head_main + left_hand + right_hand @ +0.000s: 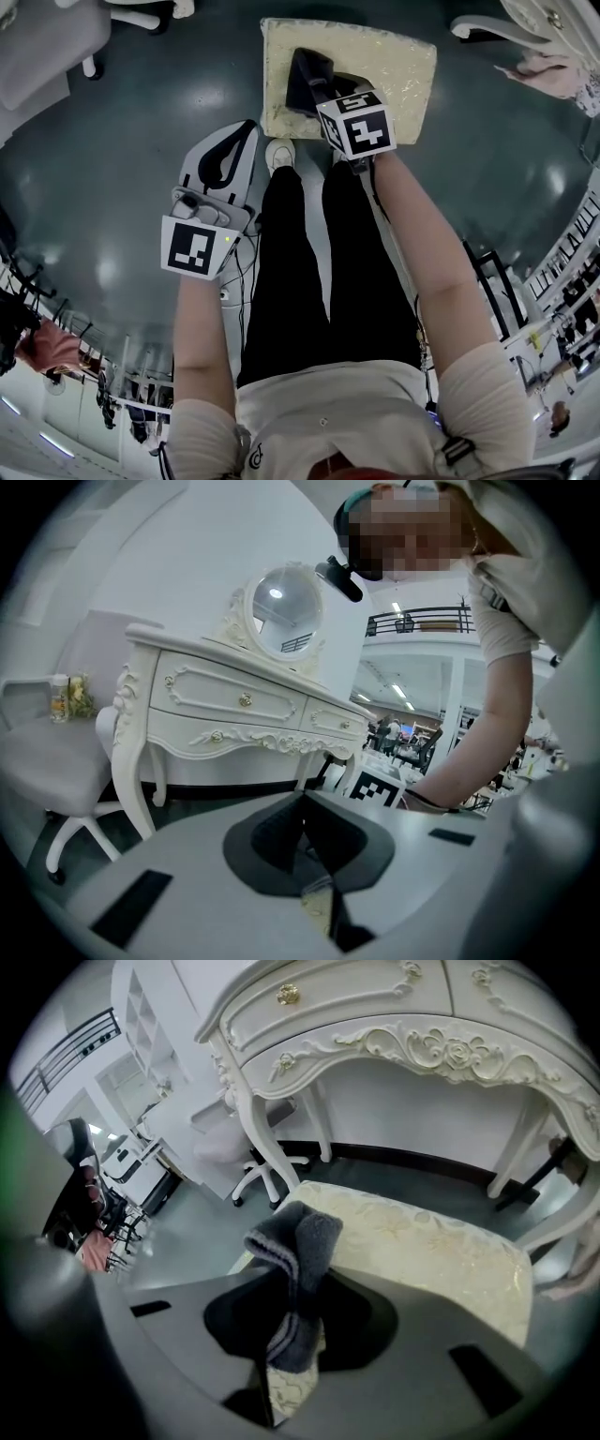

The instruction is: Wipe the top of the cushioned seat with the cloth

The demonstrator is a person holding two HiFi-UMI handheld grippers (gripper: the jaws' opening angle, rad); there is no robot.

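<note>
The cushioned seat [394, 66] is a cream, flower-patterned pad at the top of the head view. It also fills the middle of the right gripper view [431, 1251]. My right gripper [305, 80] is over the seat's left part, shut on a dark grey cloth [295, 1241]. The cloth bunches up beyond the jaws and hangs down between them. In the head view the cloth [314, 70] lies dark against the cushion. My left gripper [239, 136] is held over the floor, left of the seat. Its jaws are pressed together with nothing between them [305, 832].
An ornate white dressing table [403, 1026] stands right behind the seat, its legs [258, 1138] at the seat's far side. It carries a round mirror [281, 597]. A white swivel chair [47, 761] stands to the left. My legs and shoe [278, 150] are just before the seat.
</note>
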